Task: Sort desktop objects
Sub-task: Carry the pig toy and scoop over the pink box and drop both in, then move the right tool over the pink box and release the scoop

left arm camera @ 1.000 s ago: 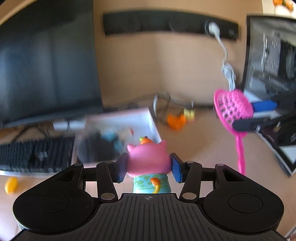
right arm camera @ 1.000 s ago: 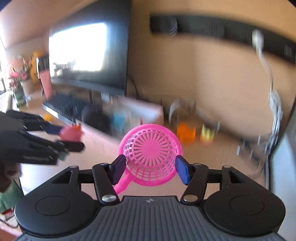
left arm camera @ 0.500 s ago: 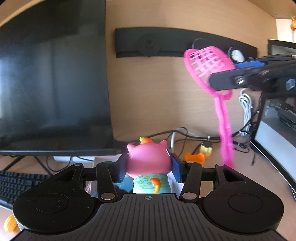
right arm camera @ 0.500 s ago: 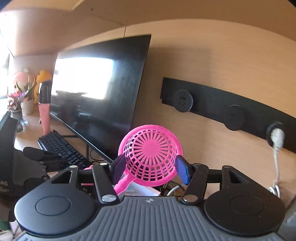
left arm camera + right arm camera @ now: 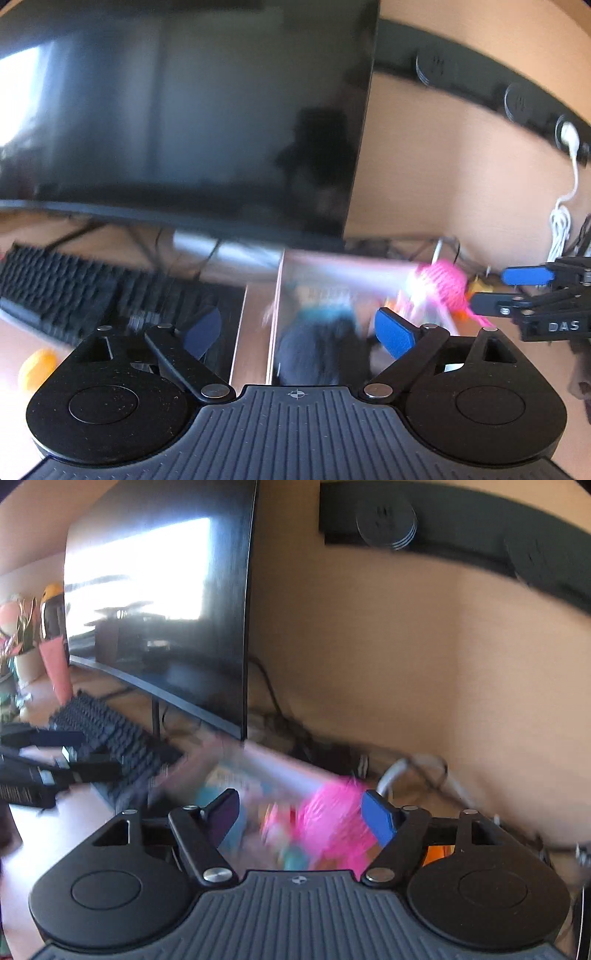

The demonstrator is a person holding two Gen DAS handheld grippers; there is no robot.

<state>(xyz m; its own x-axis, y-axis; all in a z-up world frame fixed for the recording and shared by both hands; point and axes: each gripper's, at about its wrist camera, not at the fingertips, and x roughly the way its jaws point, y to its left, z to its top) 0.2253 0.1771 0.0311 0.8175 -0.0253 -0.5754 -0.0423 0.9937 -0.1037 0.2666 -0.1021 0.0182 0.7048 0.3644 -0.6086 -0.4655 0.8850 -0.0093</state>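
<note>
The pink plastic mesh scoop (image 5: 332, 823) drops between the right claw's (image 5: 303, 812) just-spreading jaws, over the white box (image 5: 280, 280). The left claw (image 5: 295, 328) just sprang wide, holding nothing.

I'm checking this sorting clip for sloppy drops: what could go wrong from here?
1. The pink mesh plastic scoop sits blurred between the just-opened right gripper fingers near the white box's rim; it may land outside.
2. The left gripper, also just opened and empty, is close by; the two could collide over the box.
</note>
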